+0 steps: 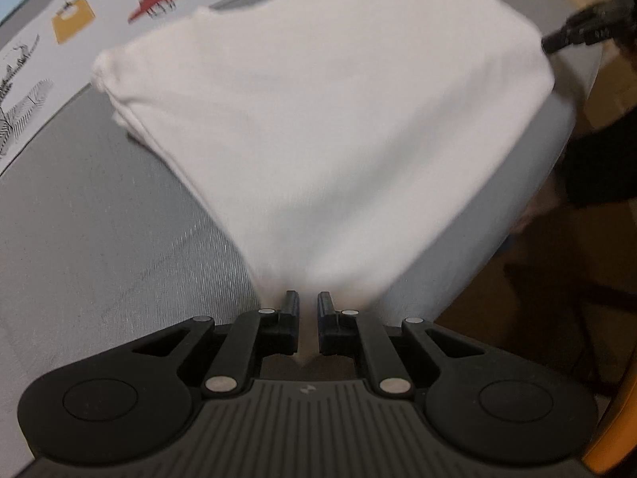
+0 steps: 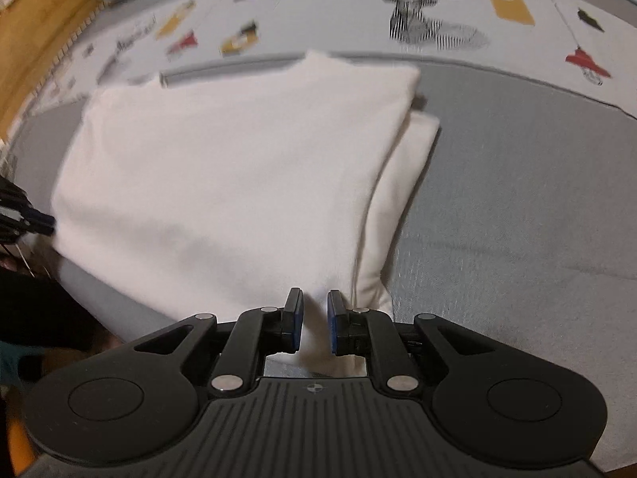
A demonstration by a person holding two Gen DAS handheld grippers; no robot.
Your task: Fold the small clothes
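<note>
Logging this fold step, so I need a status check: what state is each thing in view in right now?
white garment: partly folded in layers on the grey mat, near edge lifted at both corners
left gripper: shut on a near corner of the garment
right gripper: shut on the other near corner
grey mat: lying flat under the garment

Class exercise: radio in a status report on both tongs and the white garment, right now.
Left tongs shut on white garment, near corner. Right tongs shut on the other near corner. Garment part-folded on grey mat. Nothing in the way.
</note>
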